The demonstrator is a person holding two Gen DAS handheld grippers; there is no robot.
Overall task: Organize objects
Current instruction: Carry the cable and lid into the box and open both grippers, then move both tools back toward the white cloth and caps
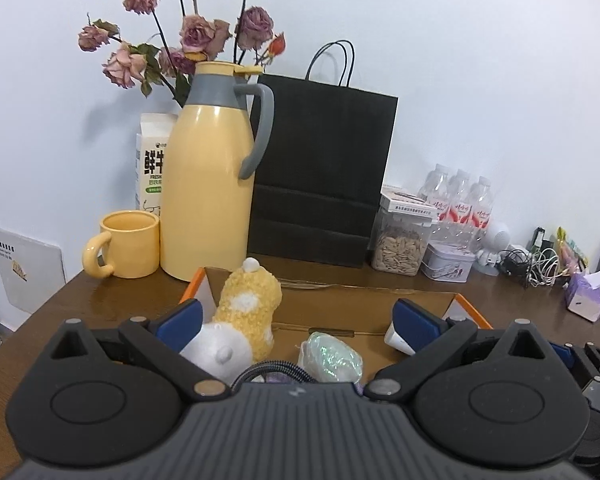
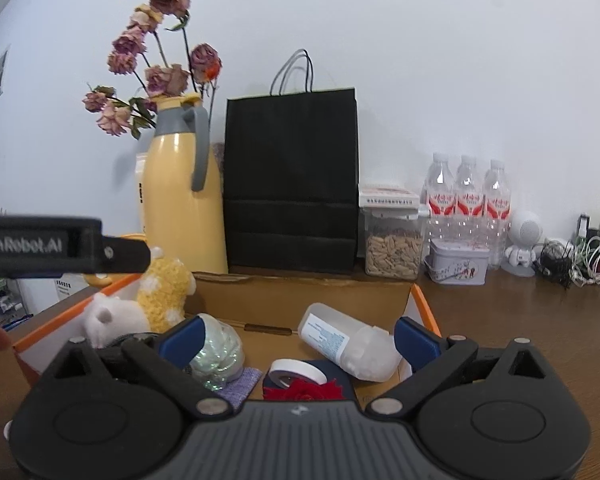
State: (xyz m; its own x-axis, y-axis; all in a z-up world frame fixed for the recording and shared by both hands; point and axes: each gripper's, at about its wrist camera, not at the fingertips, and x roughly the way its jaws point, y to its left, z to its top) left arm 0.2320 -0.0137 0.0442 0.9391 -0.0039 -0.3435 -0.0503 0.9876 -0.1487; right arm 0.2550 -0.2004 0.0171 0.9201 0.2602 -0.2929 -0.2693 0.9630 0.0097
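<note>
- Both the left gripper (image 1: 296,320) and the right gripper (image 2: 296,340) are held wide apart, nothing between the jaws.
- The bottle (image 2: 346,342), tape roll (image 2: 297,372) and plush toy (image 1: 244,320) are seen lying inside the cardboard box (image 2: 424,300).
- The yellow jug (image 1: 210,184) and mug (image 1: 130,244) just behind could be knocked if the box is pushed back.

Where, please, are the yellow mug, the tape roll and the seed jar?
yellow mug (image 1: 134,246), left wrist view, front wall.
tape roll (image 2: 296,372), right wrist view, white upper rim.
seed jar (image 2: 394,256), right wrist view, seed-filled wall.
</note>
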